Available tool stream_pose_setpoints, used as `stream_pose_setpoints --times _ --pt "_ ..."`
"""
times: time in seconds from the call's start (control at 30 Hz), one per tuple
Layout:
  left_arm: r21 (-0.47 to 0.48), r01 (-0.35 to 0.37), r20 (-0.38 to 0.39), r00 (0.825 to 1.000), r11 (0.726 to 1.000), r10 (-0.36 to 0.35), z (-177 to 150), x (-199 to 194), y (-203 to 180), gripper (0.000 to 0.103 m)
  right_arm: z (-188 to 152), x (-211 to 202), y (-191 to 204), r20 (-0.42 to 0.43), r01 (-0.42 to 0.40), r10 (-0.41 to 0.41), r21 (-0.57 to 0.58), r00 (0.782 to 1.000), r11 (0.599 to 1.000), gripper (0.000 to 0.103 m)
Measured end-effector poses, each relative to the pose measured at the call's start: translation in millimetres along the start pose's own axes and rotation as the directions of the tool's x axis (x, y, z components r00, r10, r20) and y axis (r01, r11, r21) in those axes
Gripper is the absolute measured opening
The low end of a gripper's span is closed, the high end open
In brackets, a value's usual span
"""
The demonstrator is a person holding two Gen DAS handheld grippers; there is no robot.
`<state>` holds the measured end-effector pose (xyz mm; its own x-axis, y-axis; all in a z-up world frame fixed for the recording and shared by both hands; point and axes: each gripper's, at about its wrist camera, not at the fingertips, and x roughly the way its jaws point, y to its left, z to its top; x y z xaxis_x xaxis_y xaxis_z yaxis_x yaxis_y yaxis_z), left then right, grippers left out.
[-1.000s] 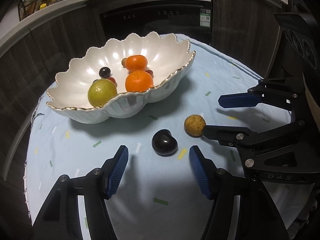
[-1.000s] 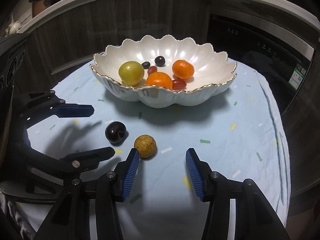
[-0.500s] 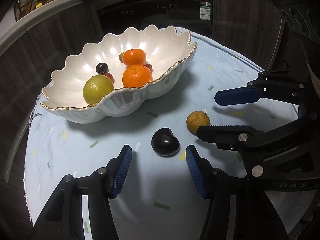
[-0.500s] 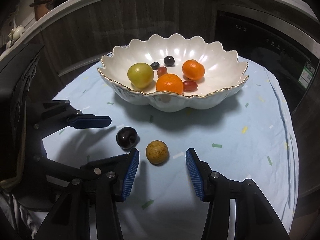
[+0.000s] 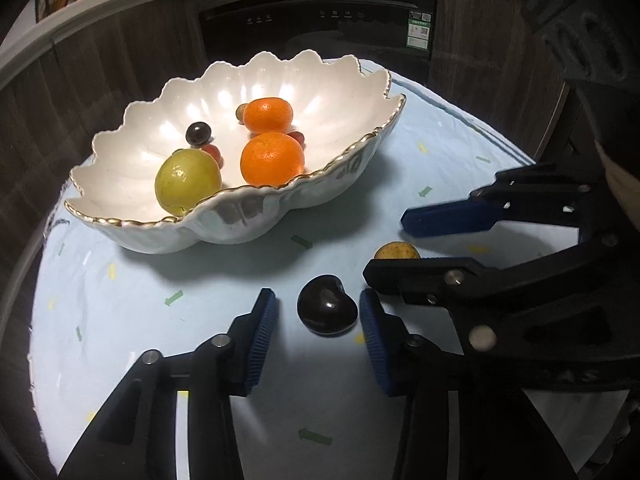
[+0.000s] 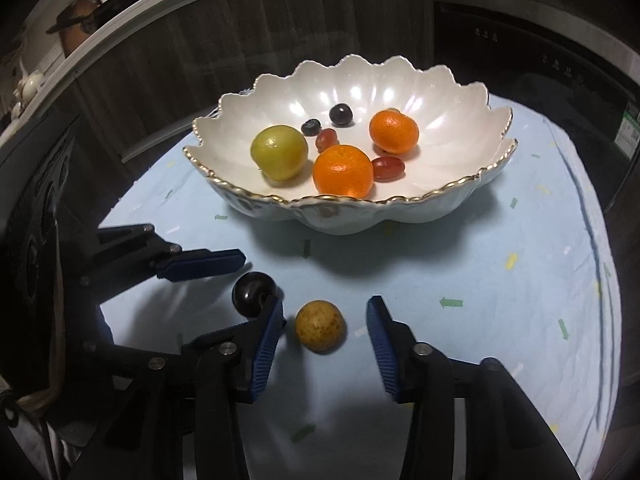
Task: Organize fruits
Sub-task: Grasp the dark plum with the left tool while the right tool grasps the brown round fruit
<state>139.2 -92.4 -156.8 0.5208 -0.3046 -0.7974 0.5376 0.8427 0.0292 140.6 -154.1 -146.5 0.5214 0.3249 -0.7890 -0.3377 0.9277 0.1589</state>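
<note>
A white scalloped bowl [image 6: 460, 204] with a gilt rim stands on a pale blue cloth [image 6: 500, 300] scattered with small coloured marks; all positions here are given relative to the bowl. Inside it lie a green fruit [image 6: 279, 153], two oranges, one toward the near rim [image 6: 343, 171] and one farther back [image 6: 394, 131], two red grapes [image 6: 388, 168], a dark grape [image 6: 341, 114] and a blueberry [image 6: 311, 127]. Outside the bowl, on the cloth in front of its near wall, lie two loose fruits close together but apart: a dark plum [image 5: 327, 311] and a speckled yellow fruit [image 6: 320, 325]. The left gripper [image 5: 318, 322] is released, its blue pads [image 5: 262, 336] spread on either side of the plum, which rests on the cloth between them with a gap visible on each side. The right gripper [image 6: 326, 338] is likewise released, its pads [image 6: 384, 348] flanking the yellow fruit without touching it; the fruit sits nearer the left-hand pad in the right wrist view. In the left wrist view the right gripper enters from the right, and one of its fingers hides most of the yellow fruit [image 5: 397, 251]. In the right wrist view the left gripper enters from the left, with the plum [image 6: 253, 295] between its pads and partly behind the right gripper's pad. Behind the bowl stand dark wood cabinets [image 6: 168, 64] and a black appliance [image 5: 316, 20].
</note>
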Motion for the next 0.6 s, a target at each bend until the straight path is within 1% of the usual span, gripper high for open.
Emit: stream_pose_setpoints --times 0.03,0.1,0.13,0.17,0.3,0.4,0.6 --pt "0.004 -0.003 0.003 1.000 1.000 0.003 -0.5 -0.1 -1.1 0.041 0.7 3.1 -0.6 -0.015 0.002 -0.002 0.001 1.000 1.000 0.034" --pt "0.005 0.007 0.006 1.000 1.000 -0.007 -1.4 -0.7 -2.3 0.035 0.7 6.7 -1.0 -0.032 -0.011 0.012 0.005 0.999 1.000 0.032" --pt "0.004 0.013 0.007 1.000 1.000 -0.013 -1.6 -0.8 -2.6 0.033 0.7 7.0 0.5 -0.030 -0.012 0.012 -0.002 0.999 1.000 0.028" --pt "0.005 0.017 0.009 1.000 1.000 -0.017 -1.9 -1.0 -3.5 0.031 0.5 6.6 1.0 -0.031 -0.018 0.018 -0.005 0.999 1.000 0.027" --pt "0.003 0.019 0.009 1.000 1.000 -0.019 -2.0 -1.3 -4.3 0.028 0.8 6.6 2.1 -0.028 -0.018 0.018 -0.002 0.999 1.000 0.027" --pt "-0.007 0.022 0.007 1.000 1.000 -0.022 -1.5 -1.2 -2.7 0.028 1.3 6.5 1.7 -0.025 -0.021 0.021 0.015 0.999 1.000 0.027" --pt "-0.015 0.013 0.016 1.000 1.000 -0.013 -0.9 -6.9 -1.4 0.027 1.1 -1.3 1.4 -0.013 -0.011 0.012 0.013 1.000 1.000 0.027"
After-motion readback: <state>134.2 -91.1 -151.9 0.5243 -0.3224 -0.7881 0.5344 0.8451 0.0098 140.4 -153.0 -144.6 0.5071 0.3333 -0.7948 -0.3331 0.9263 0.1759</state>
